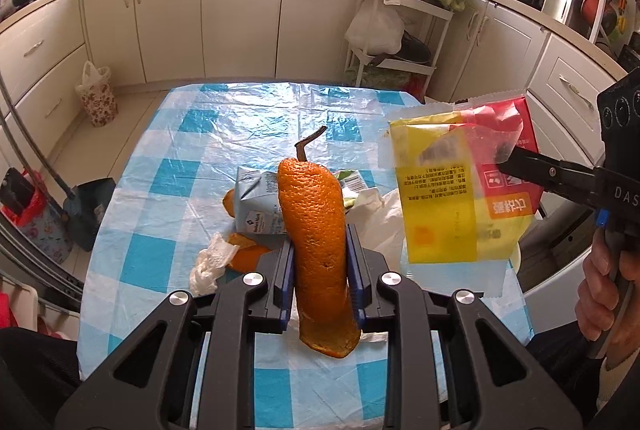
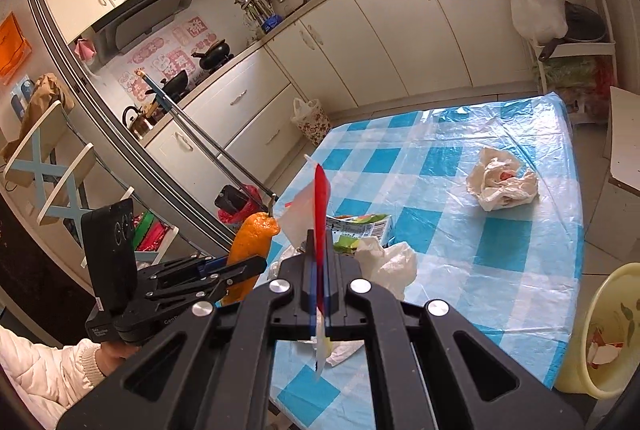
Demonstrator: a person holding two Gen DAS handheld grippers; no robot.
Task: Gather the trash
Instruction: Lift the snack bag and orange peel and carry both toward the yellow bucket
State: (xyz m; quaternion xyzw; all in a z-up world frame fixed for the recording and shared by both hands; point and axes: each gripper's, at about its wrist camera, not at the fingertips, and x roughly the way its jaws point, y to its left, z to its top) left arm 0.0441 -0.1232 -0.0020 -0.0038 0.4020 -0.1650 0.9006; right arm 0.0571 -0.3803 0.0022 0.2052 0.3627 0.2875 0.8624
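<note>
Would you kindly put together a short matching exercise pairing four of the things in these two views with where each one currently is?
Things:
1. orange peel
2. yellow and red wrapper
3. milk carton
4. yellow basin

Places:
A. lying on the checked tablecloth
B. beside the table, with scraps in it
C. clamped in the left gripper
D. pinched in the right gripper

Pairs: 1-C, 2-D, 3-A, 4-B

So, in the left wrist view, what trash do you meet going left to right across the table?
Crumpled white tissue → blue milk carton → orange peel in the left tool → yellow and red wrapper in the right tool.
</note>
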